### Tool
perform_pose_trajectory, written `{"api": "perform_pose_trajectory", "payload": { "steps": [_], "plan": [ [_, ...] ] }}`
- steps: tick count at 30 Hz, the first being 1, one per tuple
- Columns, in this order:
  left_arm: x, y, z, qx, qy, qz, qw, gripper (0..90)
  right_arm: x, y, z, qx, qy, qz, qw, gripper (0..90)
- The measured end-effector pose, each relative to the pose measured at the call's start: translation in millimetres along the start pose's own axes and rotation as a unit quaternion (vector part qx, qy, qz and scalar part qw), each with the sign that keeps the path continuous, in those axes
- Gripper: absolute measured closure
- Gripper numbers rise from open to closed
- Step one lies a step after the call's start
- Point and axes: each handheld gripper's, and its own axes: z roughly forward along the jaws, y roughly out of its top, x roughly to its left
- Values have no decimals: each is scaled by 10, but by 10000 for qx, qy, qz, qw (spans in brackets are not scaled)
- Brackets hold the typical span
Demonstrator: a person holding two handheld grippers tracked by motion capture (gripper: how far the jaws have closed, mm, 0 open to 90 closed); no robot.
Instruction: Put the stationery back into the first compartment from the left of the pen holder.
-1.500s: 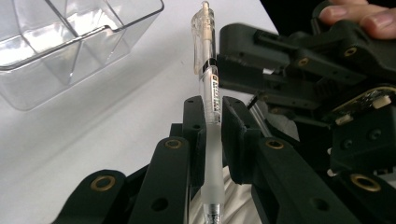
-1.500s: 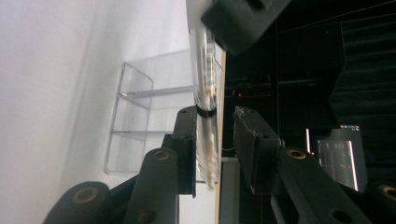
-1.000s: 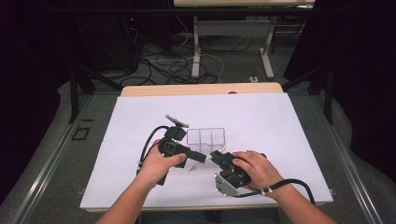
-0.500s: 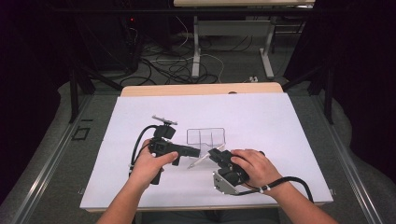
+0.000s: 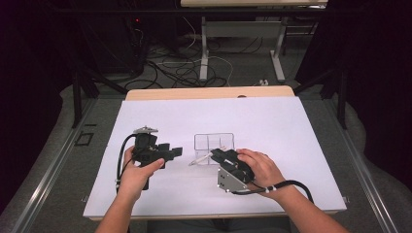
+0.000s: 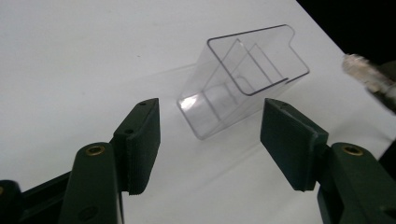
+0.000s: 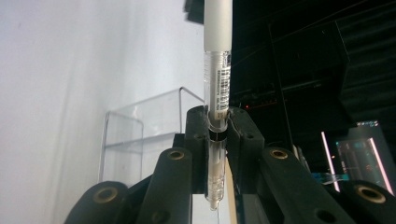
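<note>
Near table centre, right gripper (image 7: 217,135) fingers clamped on pen (image 7: 217,56) beside organiser (image 5: 214,142); left gripper (image 6: 210,140) fingers apart, empty; insertion pending.

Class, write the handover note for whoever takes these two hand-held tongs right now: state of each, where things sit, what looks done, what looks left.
Left tongs: open, holding nothing, aimed at the clear plastic divided organiser box from its left.
Right tongs: shut on a white-and-clear plastic pen, held beside the box's near side.
The box stands on the white table sheet, its compartments apparently holding nothing.
Done: pen picked up.
Left, probably: put the pen into a compartment; the left could steady the box.
</note>
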Motion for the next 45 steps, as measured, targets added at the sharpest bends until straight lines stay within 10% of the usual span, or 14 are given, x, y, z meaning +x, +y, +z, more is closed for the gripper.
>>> {"api": "perform_pose_trajectory", "payload": {
  "steps": [3,13,26,30,45],
  "plan": [
    [51,-59,14,-117,398,35,9991,357,-50,3,25,-84,3,436,9990,793],
    [195,-187,55,-379,771,-93,9963,242,-216,6,153,-322,-6,1293,9911,792],
    [281,-282,129,-500,942,104,9942,36,-385,-13,332,-647,-7,2675,9614,792],
    [302,-302,131,-534,991,86,9936,2,-444,-31,406,-757,92,3158,9458,792],
    [309,-349,181,-544,987,-20,9936,2,-547,-157,706,-952,306,5013,8595,791]
  ]
}}
